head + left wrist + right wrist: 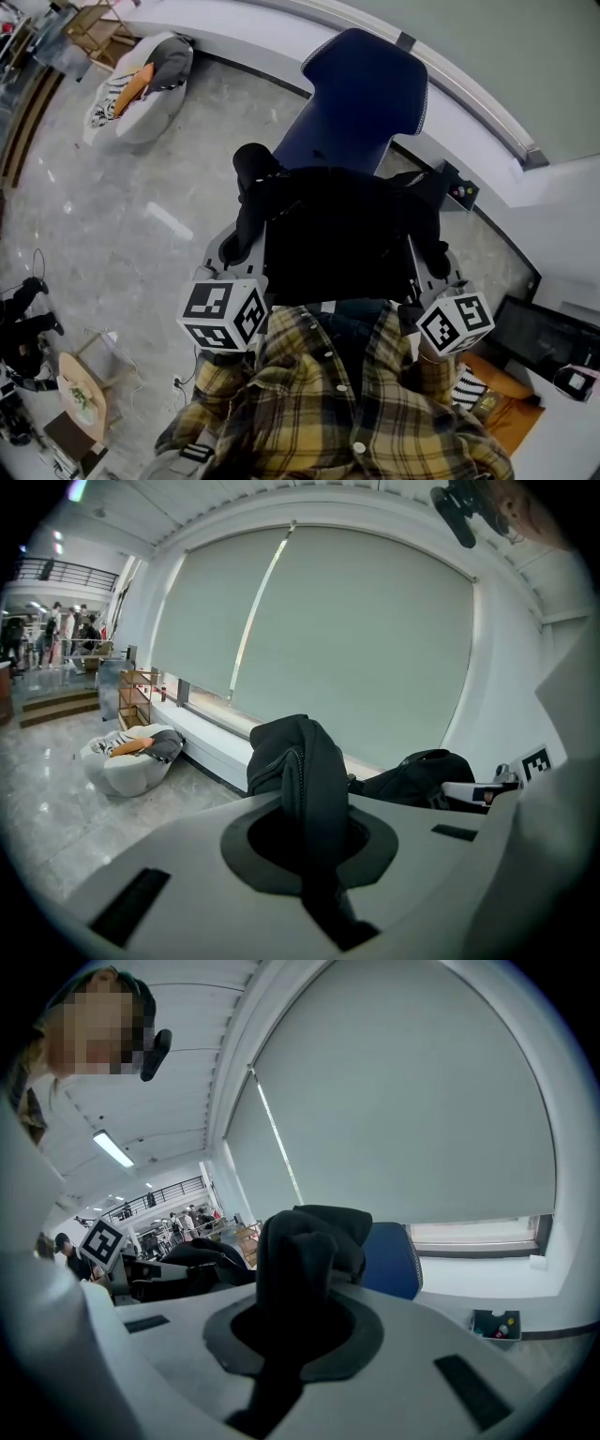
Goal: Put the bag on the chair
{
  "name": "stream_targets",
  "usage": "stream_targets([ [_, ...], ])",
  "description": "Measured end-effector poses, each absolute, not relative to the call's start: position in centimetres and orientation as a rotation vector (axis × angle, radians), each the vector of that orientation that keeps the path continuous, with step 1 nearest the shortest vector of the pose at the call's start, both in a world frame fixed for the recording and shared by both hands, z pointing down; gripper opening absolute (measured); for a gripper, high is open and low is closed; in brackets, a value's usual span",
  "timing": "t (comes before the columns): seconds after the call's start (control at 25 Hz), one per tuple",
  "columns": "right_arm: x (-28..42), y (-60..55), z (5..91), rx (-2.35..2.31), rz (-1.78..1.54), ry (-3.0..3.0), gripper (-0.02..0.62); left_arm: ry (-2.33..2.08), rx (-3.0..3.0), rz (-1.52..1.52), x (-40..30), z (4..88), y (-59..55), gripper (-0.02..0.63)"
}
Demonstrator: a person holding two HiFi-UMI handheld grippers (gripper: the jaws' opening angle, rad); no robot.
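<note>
A black bag [337, 234] hangs between my two grippers, just in front of the blue chair [366, 94] and above its seat. My left gripper [239, 239] is shut on the bag's left corner, and a bunched fold of black fabric [302, 780] stands up out of its jaws. My right gripper [437, 253] is shut on the bag's right corner, where the fabric [305, 1260] also bulges above the jaws. The chair's blue back [389, 1260] shows just behind that fold. The bag hides the chair's seat.
A white beanbag [141, 89] with clothes on it lies on the grey floor at the far left, near a wooden shelf [94, 28]. A low white window ledge [487, 141] runs behind the chair. A dark screen [539, 337] stands at the right, and a small round table [80, 394] at the lower left.
</note>
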State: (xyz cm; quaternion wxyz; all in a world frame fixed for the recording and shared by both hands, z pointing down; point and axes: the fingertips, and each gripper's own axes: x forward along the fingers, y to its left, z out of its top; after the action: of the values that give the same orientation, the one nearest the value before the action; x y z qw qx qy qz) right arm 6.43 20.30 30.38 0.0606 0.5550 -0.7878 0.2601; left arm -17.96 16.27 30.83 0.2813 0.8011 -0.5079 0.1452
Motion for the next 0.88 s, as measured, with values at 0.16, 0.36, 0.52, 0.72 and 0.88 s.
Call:
stream_targets([
  [0.16,7.3,19.2,31.0,1.660,0.799,-2.380,0.035,-1.360,2.132,0.390,-17.2,31.6,15.6,0.032],
  [0.36,7.6,16.6,31.3,1.636,0.795,-2.393,0.035,-1.378,2.118,0.384,-16.8,31.8,13.5,0.032],
  [0.52,8.8,13.4,31.9,1.624,0.816,-2.396,0.035,-1.397,2.103,0.386,-15.6,32.1,10.7,0.032],
  [0.72,10.7,8.2,31.8,1.594,0.821,-2.395,0.035,-1.424,2.072,0.387,-13.8,32.0,6.0,0.032],
  [0.88,12.3,3.5,31.2,1.548,0.805,-2.426,0.035,-1.460,2.046,0.367,-12.1,31.6,1.8,0.032],
])
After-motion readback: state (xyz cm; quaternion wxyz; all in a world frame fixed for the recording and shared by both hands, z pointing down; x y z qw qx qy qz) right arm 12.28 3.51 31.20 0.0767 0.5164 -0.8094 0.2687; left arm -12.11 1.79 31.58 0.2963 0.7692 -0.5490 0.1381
